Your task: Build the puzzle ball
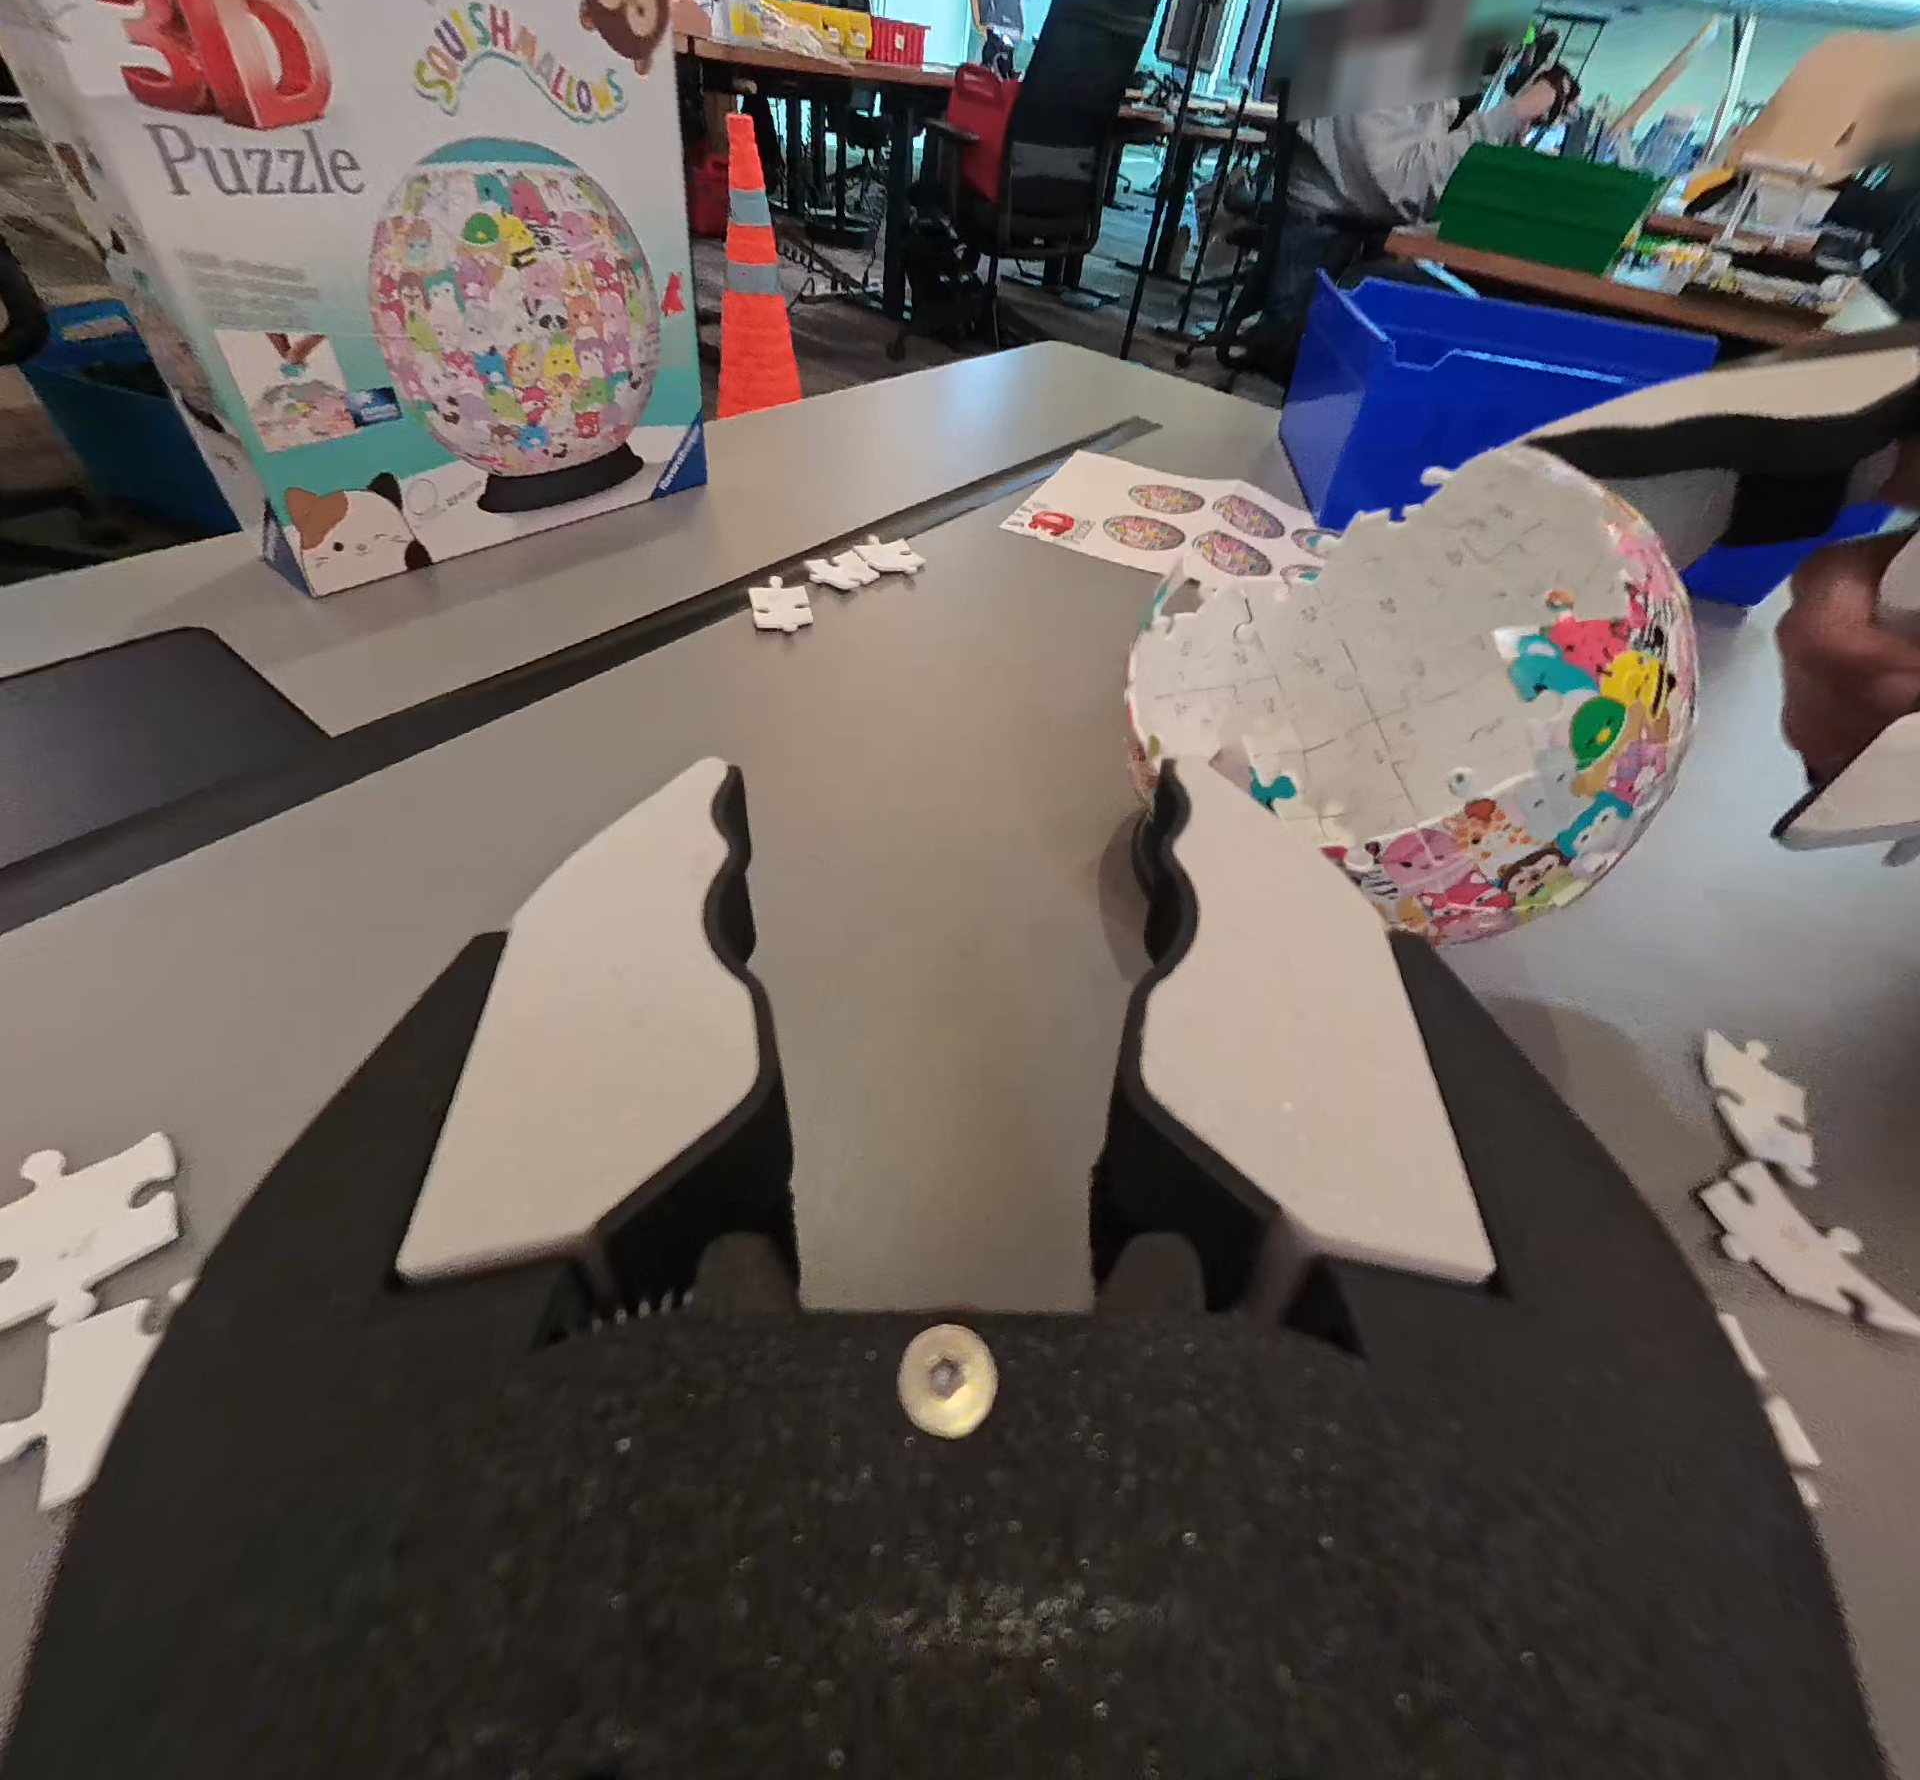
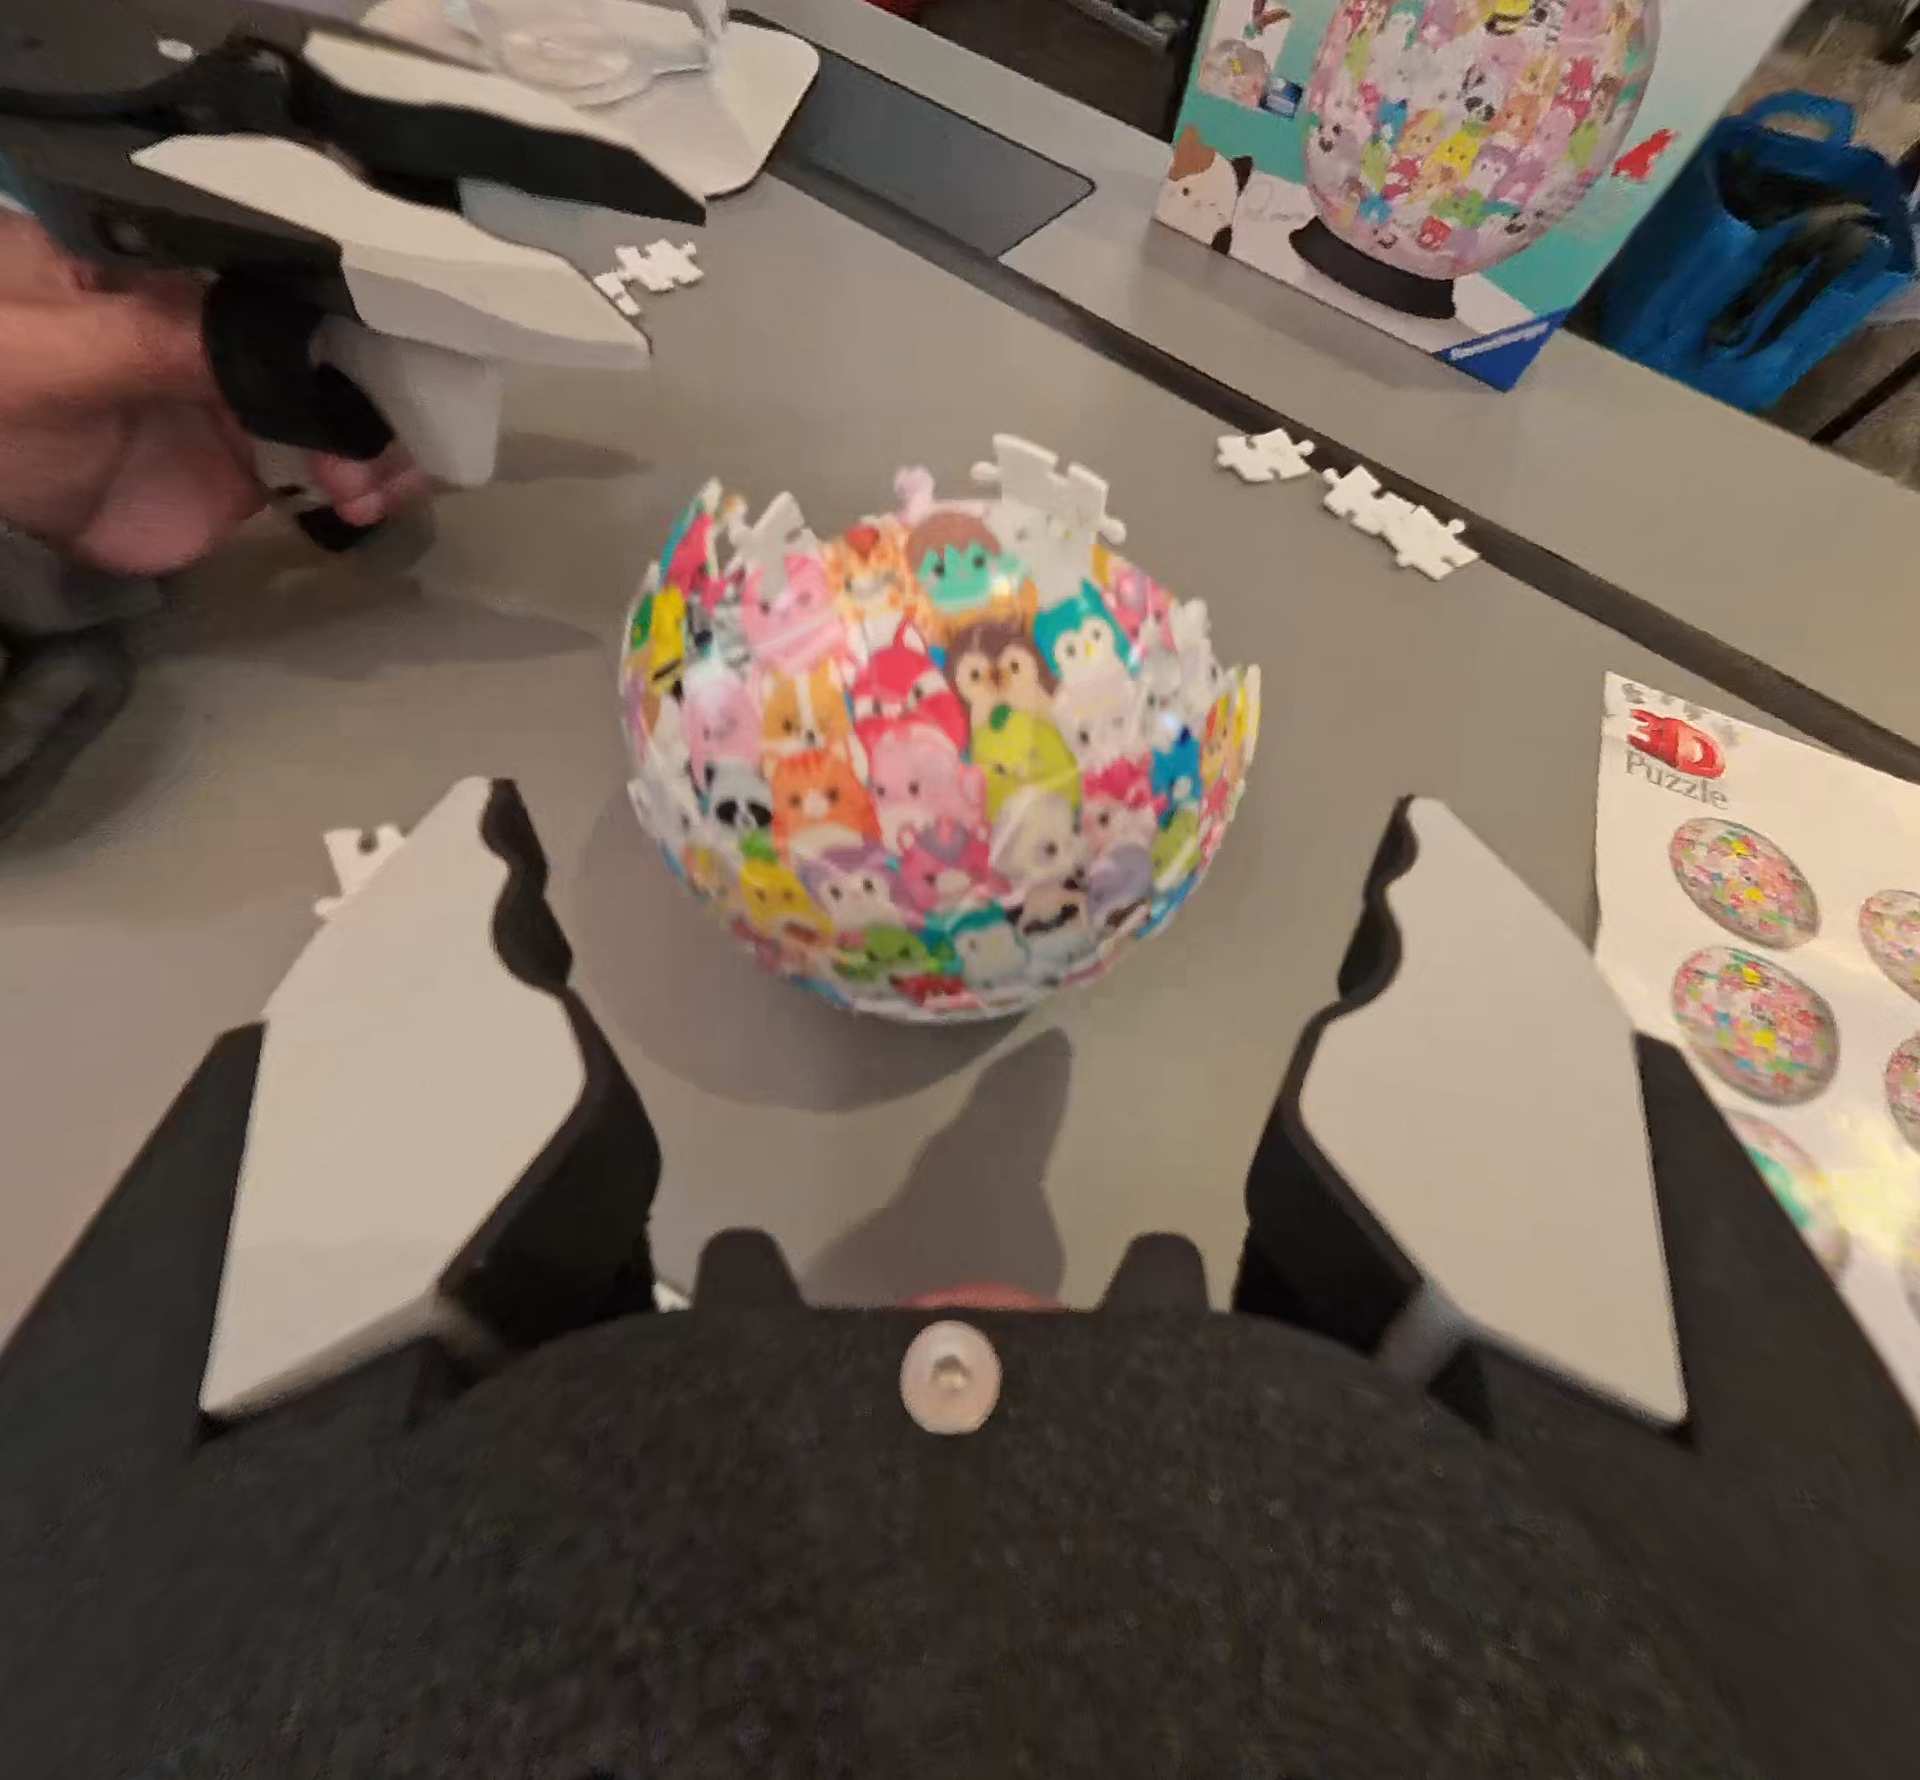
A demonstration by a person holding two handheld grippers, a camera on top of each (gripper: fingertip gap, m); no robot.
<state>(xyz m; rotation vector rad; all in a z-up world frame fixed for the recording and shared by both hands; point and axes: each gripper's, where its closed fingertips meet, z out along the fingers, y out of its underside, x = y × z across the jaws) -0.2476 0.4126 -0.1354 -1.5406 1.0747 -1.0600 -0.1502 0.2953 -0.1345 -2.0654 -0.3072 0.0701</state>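
**A:** Where did the puzzle ball [image 2: 940, 754] stand at that point?

**B:** On the grey desk [image 2: 883, 359], about half built: a bowl-shaped shell with a jagged, toothed rim and the printed side outward. It rested on its curved bottom and was tipped over somewhat. Loose white pieces [image 2: 1351, 499] lay beyond it, near the seam in the desk, and the puzzle box [image 1: 384, 224] stood farther back.

**B:** The right hand-held gripper [image 2: 945, 889] had its fingers spread wide with nothing between them. The shell sat just ahead of the tips, centred in the gap, not touching either finger.

**A:** And the left?

**B:** The left hand-held gripper [image 1: 951, 800] was also open and empty. The ball [image 1: 1413, 691] lay off to its right, beside the right fingertip; whether it brushed the tip I couldn't tell, the edge there was hidden.

**A:** How would the shell handle?

**B:** Light, I'd judge, and fragile: thin curved pieces held only by their tabs, likely slick on the printed face. A hard squeeze across the open rim could flex it and pop joints. I'd have cradled it low on the closed, rounded part with gentle pressure, and kept off the loose tabs sticking up at the rim.
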